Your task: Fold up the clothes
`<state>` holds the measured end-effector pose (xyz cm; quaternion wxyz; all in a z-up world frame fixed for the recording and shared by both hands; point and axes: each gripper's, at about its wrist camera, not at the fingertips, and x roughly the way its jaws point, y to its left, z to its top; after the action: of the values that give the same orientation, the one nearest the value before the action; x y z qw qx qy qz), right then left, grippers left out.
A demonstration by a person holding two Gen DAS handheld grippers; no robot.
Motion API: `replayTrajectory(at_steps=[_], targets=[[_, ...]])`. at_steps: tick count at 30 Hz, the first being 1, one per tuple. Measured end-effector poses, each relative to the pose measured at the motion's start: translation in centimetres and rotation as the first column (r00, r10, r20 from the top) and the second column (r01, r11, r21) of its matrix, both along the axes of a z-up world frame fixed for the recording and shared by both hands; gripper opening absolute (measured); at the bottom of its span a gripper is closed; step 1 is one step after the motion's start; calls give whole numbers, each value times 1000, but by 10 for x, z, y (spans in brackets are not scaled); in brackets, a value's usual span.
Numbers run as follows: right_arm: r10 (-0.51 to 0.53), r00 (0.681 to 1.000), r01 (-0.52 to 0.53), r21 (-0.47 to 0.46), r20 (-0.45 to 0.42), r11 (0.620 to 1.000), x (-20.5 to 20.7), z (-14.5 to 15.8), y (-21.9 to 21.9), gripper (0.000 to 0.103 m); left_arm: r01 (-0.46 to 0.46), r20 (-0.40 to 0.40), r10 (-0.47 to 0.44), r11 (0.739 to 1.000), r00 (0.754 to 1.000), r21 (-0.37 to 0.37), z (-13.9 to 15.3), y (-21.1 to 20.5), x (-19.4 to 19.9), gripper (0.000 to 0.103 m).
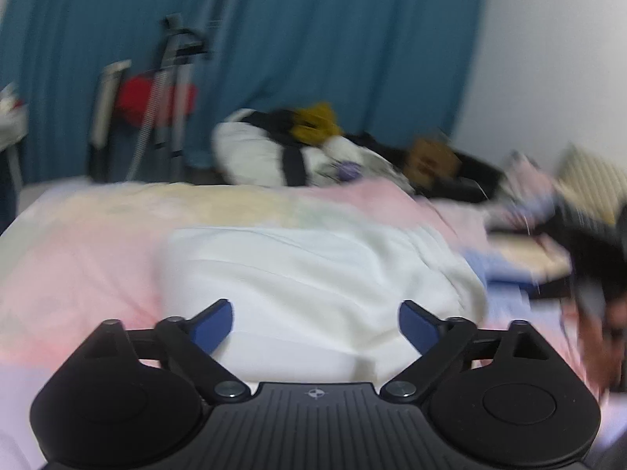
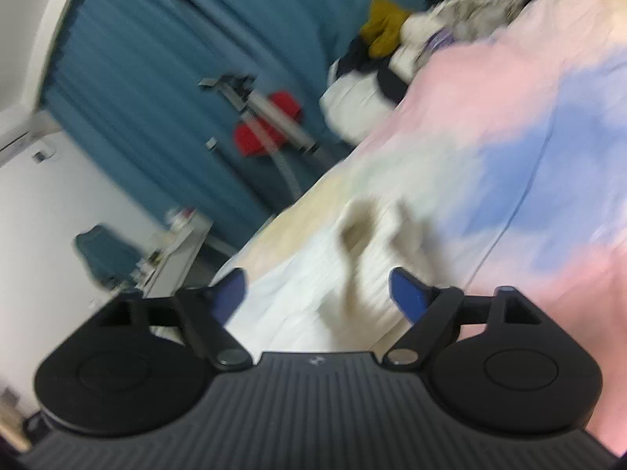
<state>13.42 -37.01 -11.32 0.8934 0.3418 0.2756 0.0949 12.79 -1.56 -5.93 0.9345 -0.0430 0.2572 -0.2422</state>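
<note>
A white garment (image 1: 313, 274) lies folded flat on the pastel bedspread (image 1: 78, 266), right in front of my left gripper (image 1: 315, 323). That gripper is open, with blue pads (image 1: 213, 327) apart above the garment's near edge and nothing between them. In the tilted, blurred right wrist view the same white garment (image 2: 313, 286) lies under my right gripper (image 2: 317, 293), which is open and empty, with one blue pad (image 2: 407, 297) at its right edge.
A pile of clothes (image 1: 298, 149) in white, black and mustard sits at the bed's far side. More clutter (image 1: 548, 227) lies at the right. A red vacuum cleaner (image 1: 156, 102) stands before the blue curtain (image 1: 313, 39).
</note>
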Motion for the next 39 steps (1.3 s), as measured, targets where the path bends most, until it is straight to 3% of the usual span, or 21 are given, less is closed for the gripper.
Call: replayTrajectory(at_steps=[2, 5, 9, 14, 19, 22, 25, 27, 29, 31, 34, 39], targets=[[9, 1000, -10, -17, -6, 1000, -4, -2, 9, 88, -62, -30, 61, 998, 998, -17, -1, 10, 9, 100], [-8, 995, -6, -150, -96, 989, 11, -21, 23, 88, -119, -116, 118, 993, 986, -1, -11, 19, 27, 100], [-2, 981, -13, -79, -196, 997, 28, -57, 18, 90, -149, -234, 148, 989, 961, 15, -29, 28, 45, 98], [32, 987, -21, 70, -158, 997, 31, -63, 11, 90, -166, -332, 145, 985, 932, -38, -40, 45, 57, 96], [62, 997, -58, 100, -34, 993, 18, -31, 16, 90, -196, -364, 155, 977, 918, -79, -46, 58, 59, 95], [45, 997, -40, 77, -67, 996, 25, -37, 19, 90, -190, -378, 145, 978, 914, -86, -53, 62, 59, 91], [23, 986, -18, 29, -165, 999, 37, -56, 23, 86, -183, -374, 148, 981, 916, -60, -60, 58, 58, 82], [5, 984, -3, 14, -179, 1000, 41, -61, 28, 74, -188, -352, 161, 981, 922, -44, -60, 54, 53, 71], [-15, 986, 14, -5, -164, 1000, 39, -52, 31, 51, -196, -324, 173, 980, 930, -38, -57, 50, 48, 55], [-31, 989, 30, -8, -143, 1000, 34, -40, 32, 42, -203, -301, 178, 978, 937, -54, -50, 49, 42, 46], [-46, 995, 47, 1, -84, 999, 23, -19, 31, 36, -208, -251, 183, 975, 950, -76, -24, 37, 33, 38], [-154, 988, 154, 20, 30, 988, 1, 11, -18, 35, -149, -174, 124, 979, 977, -141, 31, -1, 22, 36]])
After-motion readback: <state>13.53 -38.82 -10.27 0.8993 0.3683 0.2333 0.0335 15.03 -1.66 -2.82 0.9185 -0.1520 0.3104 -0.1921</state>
